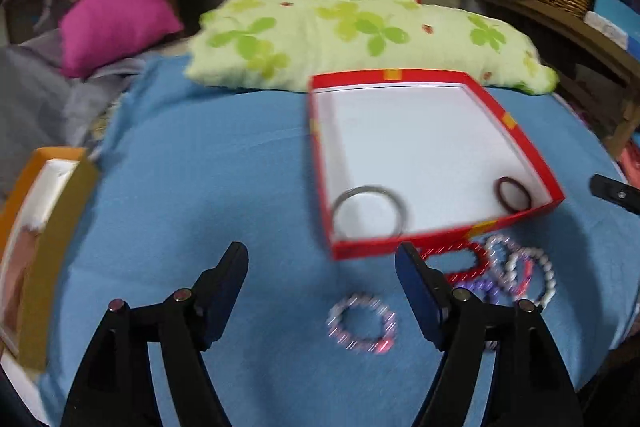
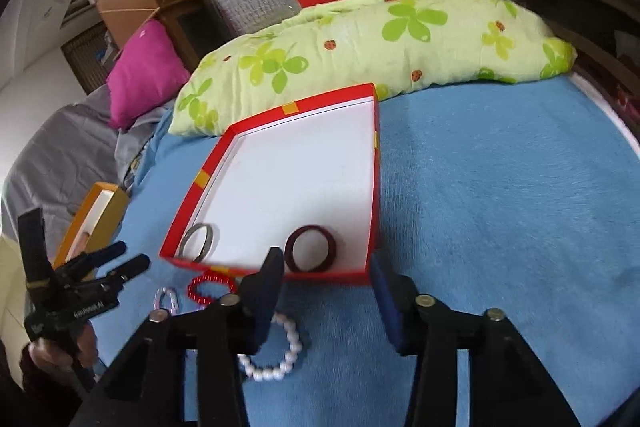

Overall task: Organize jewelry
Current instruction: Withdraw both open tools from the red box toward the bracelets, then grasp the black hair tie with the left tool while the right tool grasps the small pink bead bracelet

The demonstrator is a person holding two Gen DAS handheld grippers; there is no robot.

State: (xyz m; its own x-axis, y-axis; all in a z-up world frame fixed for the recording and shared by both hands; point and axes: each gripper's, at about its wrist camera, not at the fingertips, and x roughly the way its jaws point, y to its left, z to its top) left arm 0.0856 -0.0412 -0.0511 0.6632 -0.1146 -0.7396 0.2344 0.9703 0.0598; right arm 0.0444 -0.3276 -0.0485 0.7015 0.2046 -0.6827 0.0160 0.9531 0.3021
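While both jaws gape empty, pink beaded bracelet [image 1: 362,323] between left jaws, pearl bracelet [image 2: 276,351] under right's.

The open red box [image 2: 374,187] holds 2 bangles along its near wall: a silver bangle [image 2: 199,235] and a maroon bangle [image 2: 311,248]. Just outside lie a red bracelet [image 2: 209,286], a white pearl bracelet [image 2: 280,355] and a pink beaded bracelet [image 1: 362,323].
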